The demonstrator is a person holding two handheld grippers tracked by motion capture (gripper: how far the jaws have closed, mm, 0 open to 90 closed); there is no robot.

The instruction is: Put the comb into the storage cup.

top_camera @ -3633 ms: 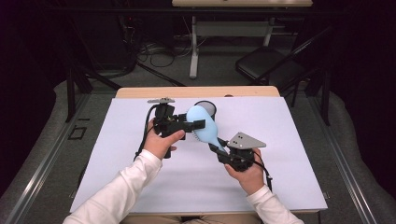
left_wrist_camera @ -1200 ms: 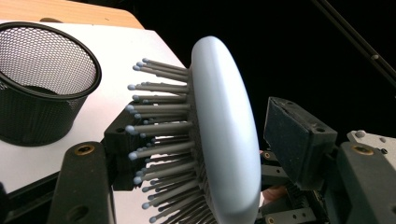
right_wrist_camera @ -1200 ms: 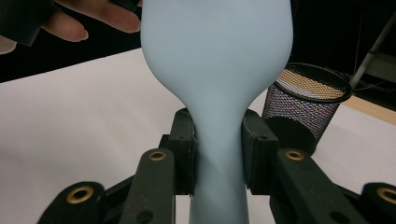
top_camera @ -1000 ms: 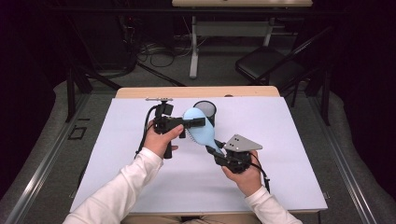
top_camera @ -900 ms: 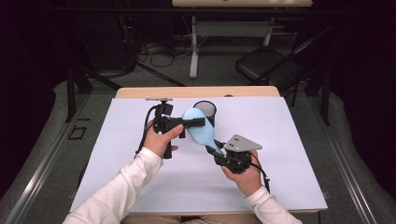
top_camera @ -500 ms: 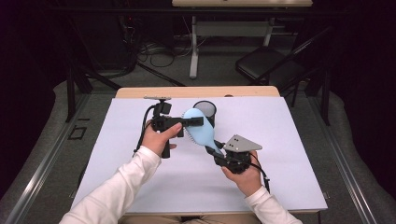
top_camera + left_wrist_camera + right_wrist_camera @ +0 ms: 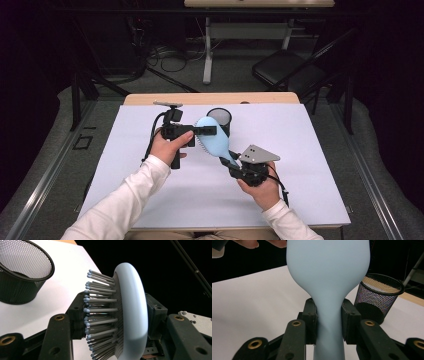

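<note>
A: Where is the hairbrush point(image 7: 212, 138) at this moment?

B: Up off the bench point(image 7: 310, 150), held between the two claws near the middle, a little toward the far side. Its pale blue head lies toward the far left, and its handle runs down toward the near right.

A: What is the right claw point(image 7: 235, 164) doing?

B: It is clenched on the handle. In the right gripper view both black pads press the narrow neck just below where the brush widens point(image 7: 328, 302).

A: And the left claw point(image 7: 212, 131)?

B: Its jaws have just been closing, with the brush head between them. In the left gripper view one pad sits among the bristles point(image 7: 100, 312) and the other is against the smooth back of the head point(image 7: 132, 315), so it is grasping the head across its thickness.

A: Anything else close by?

B: A black mesh cup point(image 7: 220, 119) stands upright on the bench just beyond the brush head, toward the far edge. In the left gripper view its rim point(image 7: 27, 262) shows at the upper left, apart from the brush.
</note>
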